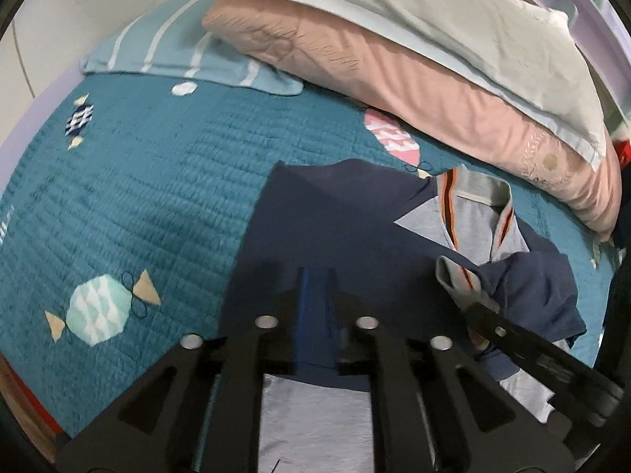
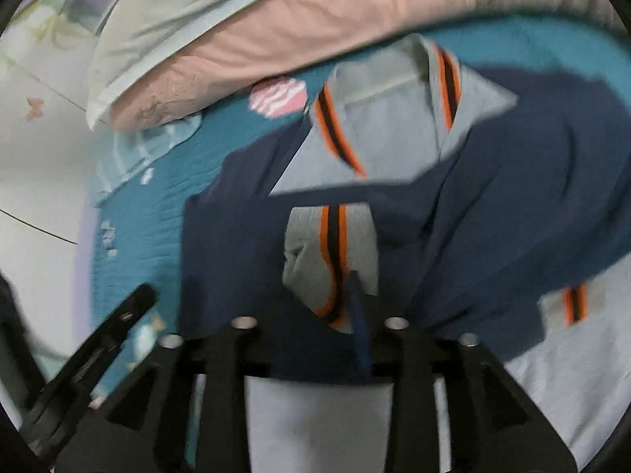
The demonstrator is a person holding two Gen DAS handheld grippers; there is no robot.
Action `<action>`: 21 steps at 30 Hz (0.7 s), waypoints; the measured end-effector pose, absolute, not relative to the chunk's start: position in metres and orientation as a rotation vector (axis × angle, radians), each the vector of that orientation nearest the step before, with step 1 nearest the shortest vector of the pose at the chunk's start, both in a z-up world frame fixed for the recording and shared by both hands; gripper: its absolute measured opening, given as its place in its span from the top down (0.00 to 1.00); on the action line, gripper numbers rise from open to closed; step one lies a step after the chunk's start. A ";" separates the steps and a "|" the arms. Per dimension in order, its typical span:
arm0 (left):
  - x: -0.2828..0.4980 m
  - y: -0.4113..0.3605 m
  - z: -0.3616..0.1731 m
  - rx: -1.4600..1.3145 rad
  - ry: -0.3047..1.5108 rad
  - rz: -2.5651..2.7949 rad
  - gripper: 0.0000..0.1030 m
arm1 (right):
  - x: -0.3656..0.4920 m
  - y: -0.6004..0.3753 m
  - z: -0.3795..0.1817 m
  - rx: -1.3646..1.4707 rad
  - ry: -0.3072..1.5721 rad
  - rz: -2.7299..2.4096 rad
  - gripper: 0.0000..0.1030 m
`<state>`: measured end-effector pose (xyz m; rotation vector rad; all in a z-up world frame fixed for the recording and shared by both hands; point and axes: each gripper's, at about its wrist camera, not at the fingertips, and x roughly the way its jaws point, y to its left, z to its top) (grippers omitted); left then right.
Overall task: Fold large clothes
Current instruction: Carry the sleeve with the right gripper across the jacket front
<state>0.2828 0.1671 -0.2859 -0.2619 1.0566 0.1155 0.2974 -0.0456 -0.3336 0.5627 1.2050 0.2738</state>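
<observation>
Navy-and-grey polo shirt with orange-striped collar (image 1: 465, 220) is lying on the teal quilted bedspread (image 1: 157, 197), sleeves folded inward; left gripper (image 1: 315, 303) and right gripper (image 2: 355, 307) are both standing unclenched, apparently letting go.
</observation>
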 end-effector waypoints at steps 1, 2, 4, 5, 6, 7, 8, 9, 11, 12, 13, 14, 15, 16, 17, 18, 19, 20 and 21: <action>0.283 0.167 -0.286 -0.274 1.057 0.109 0.85 | 0.293 -0.053 -0.329 0.579 1.191 0.269 0.45; 0.284 0.166 -0.287 -0.278 1.058 0.104 0.79 | 0.288 -0.061 -0.325 0.584 1.175 0.247 0.41; 0.287 0.158 -0.290 -0.289 1.066 0.074 0.73 | 0.278 -0.085 -0.315 0.603 1.142 0.216 0.41; 0.289 0.154 -0.291 -0.295 1.070 0.063 0.66 | 0.271 -0.105 -0.311 0.628 1.127 0.184 0.41; 0.291 0.148 -0.293 -0.307 1.076 0.040 0.51 | 0.267 -0.120 -0.309 0.644 1.120 0.155 0.41; 0.293 0.143 -0.295 -0.320 1.078 0.019 0.45 | 0.264 -0.135 -0.308 0.654 1.118 0.120 0.41; 0.295 0.135 -0.298 -0.340 1.081 -0.012 0.45 | 0.258 -0.160 -0.310 0.670 1.116 0.047 0.41; 0.297 0.127 -0.303 -0.351 1.092 -0.035 0.44 | 0.255 -0.177 -0.312 0.689 1.107 0.009 0.41; 0.304 0.112 -0.317 -0.370 1.144 -0.077 0.40 | 0.248 -0.212 -0.320 0.731 1.096 -0.073 0.41; 0.306 0.105 -0.325 -0.384 1.172 -0.096 0.40 | 0.247 -0.230 -0.326 0.756 1.099 -0.113 0.41; 0.308 0.098 -0.334 -0.404 1.194 -0.117 0.40 | 0.246 -0.245 -0.332 0.784 1.094 -0.141 0.41; 0.309 0.094 -0.340 -0.418 1.204 -0.126 0.41 | 0.246 -0.255 -0.336 0.804 1.092 -0.161 0.41; 0.310 0.089 -0.347 -0.438 1.214 -0.134 0.42 | 0.248 -0.267 -0.342 0.836 1.090 -0.177 0.41; 0.312 0.085 -0.355 -0.465 1.223 -0.137 0.61 | 0.249 -0.276 -0.346 0.869 1.082 -0.181 0.41; 0.313 0.083 -0.360 -0.481 1.225 -0.134 0.79 | 0.250 -0.284 -0.350 0.907 1.070 -0.177 0.41; 0.314 0.082 -0.364 -0.485 1.224 -0.101 0.84 | 0.255 -0.291 -0.356 0.940 1.059 -0.176 0.41; 0.315 0.083 -0.366 -0.496 1.217 -0.072 0.92 | 0.259 -0.295 -0.361 0.951 1.057 -0.186 0.41; 0.315 0.085 -0.367 -0.515 1.208 -0.065 0.94 | 0.264 -0.298 -0.366 0.956 1.065 -0.207 0.45; 0.315 0.087 -0.366 -0.526 1.207 -0.063 0.94 | 0.267 -0.304 -0.374 0.965 1.083 -0.236 0.68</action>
